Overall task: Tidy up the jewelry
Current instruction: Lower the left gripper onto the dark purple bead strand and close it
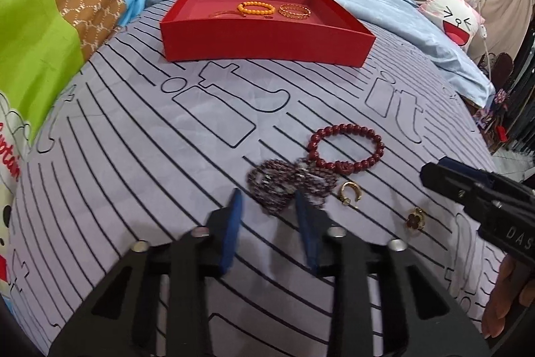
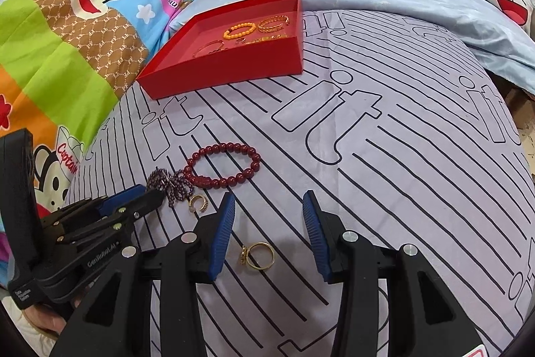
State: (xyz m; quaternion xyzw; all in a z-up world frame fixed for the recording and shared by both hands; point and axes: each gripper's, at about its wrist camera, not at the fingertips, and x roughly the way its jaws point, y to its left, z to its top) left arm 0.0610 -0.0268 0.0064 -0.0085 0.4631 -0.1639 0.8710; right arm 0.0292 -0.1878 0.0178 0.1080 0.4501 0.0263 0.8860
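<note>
1. Left wrist view: the left gripper (image 1: 267,199) pointed down at the striped lilac bedsheet (image 1: 133,156), its blue pads on either side of the near end of a dark purple beaded strand (image 1: 287,181). The strand was blurred; whether the pads pressed on it could not be told.
2. Dark red bead bracelet (image 1: 346,151): flat on the sheet, just beyond the purple strand and touching it, well short of the red tray (image 1: 264,46).
3. Gold hoop earring (image 1: 350,192): on the sheet just beside the strand, on the near side of the red bracelet.
4. Gold piece with a dark clover face (image 1: 414,217): nearer the camera than the bracelet, below the right gripper (image 2: 269,213).
5. Red tray: at the far end of the sheet, well apart from the bracelet; it held an orange bead bracelet (image 1: 255,8) and a gold chain bracelet (image 1: 295,11) side by side.
6. Right wrist view: the right gripper hovered with jaws partly open and nothing between the pads; a gold ring (image 2: 259,256) lay on the sheet below the gap, nearer than the red bracelet.
</note>
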